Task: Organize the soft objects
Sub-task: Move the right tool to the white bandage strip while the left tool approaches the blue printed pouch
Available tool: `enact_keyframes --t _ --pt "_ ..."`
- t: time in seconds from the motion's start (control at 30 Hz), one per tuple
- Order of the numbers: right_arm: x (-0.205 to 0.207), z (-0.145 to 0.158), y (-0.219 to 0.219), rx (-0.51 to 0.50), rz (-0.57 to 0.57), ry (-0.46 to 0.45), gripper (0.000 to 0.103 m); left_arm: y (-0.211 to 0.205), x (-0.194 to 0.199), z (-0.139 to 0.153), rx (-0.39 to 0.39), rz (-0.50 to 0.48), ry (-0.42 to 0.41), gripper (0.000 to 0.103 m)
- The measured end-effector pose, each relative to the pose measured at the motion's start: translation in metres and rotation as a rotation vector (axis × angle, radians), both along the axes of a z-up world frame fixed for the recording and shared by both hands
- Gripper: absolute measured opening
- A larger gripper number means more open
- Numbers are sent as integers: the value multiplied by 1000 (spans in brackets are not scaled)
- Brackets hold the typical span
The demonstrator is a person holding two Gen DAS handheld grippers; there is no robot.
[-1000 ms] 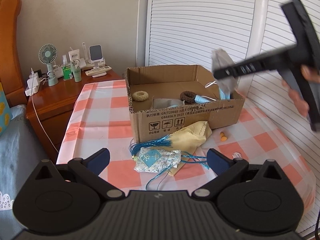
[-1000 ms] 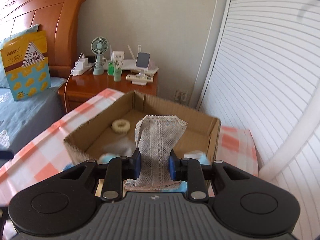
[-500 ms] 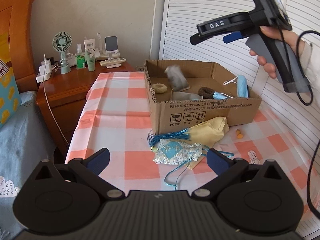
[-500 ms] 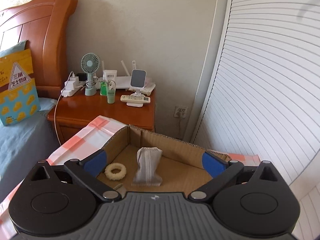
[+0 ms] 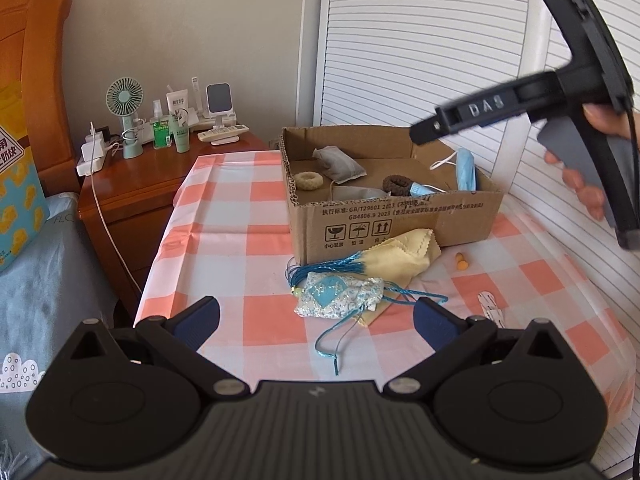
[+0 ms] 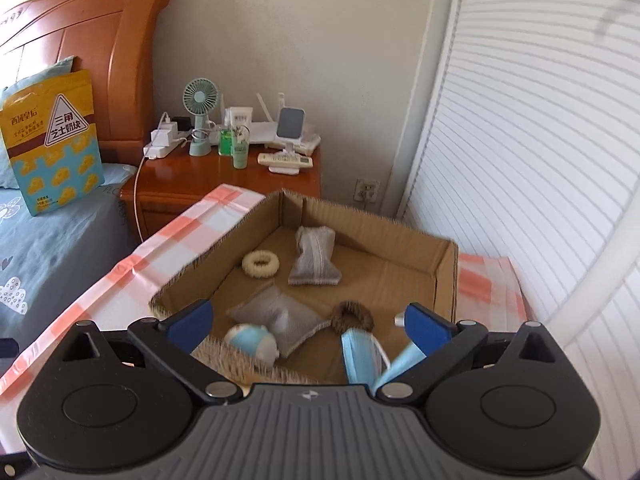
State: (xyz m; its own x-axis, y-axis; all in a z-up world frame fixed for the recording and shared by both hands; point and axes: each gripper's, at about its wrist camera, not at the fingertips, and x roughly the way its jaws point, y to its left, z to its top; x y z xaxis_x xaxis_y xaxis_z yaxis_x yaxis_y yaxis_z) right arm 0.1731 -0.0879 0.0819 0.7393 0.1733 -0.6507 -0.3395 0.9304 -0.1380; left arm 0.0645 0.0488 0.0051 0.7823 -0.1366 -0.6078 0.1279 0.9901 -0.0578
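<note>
Jaws spread wide and empty on both tools: the left gripper (image 5: 316,318) hangs low over the checked counter (image 5: 224,216), while the right gripper (image 6: 308,326), gripped by a person's hand (image 5: 588,184), hovers above the cardboard box (image 5: 400,220) with nothing between its blue pads. At far left a blue bed (image 6: 52,248) carries a yellow snack bag (image 6: 52,140) propped against the wooden headboard (image 6: 120,48). Next comes a wooden nightstand (image 5: 132,184) holding a small green fan (image 5: 125,98), bottles and a remote control (image 5: 224,133). On the counter in front of the box, a floral pouch (image 5: 340,294) with blue cords lies touching a yellow cloth (image 5: 404,256), and a small orange earplug (image 5: 461,263) sits apart to their right. Inside the open box, a cream scrunchie (image 6: 261,264) lies near the left wall, with a grey lace sachet (image 6: 316,256) just beside it toward the back. A second grey sachet (image 6: 280,320) lies nearer the front, touching a rolled blue item (image 6: 252,340); a brown scrunchie (image 6: 352,314) sits to its right, and a blue face mask (image 6: 362,356) leans against the right wall. White louvered doors (image 6: 520,160) fill the right side.
</note>
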Motion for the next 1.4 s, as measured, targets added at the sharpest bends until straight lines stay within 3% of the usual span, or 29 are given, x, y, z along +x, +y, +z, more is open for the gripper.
enact_keyframes --t 0.5,0.8,1.4 --pt "-66 -116 -44 -3 -256 201 103 -12 -18 -2 31 -36 12 102" --pt "-79 -127 -41 10 -197 217 103 -15 -14 -8 27 -40 38 102" --pt "-98 -130 -35 33 -220 148 103 -24 -8 -10 7 -73 61 102"
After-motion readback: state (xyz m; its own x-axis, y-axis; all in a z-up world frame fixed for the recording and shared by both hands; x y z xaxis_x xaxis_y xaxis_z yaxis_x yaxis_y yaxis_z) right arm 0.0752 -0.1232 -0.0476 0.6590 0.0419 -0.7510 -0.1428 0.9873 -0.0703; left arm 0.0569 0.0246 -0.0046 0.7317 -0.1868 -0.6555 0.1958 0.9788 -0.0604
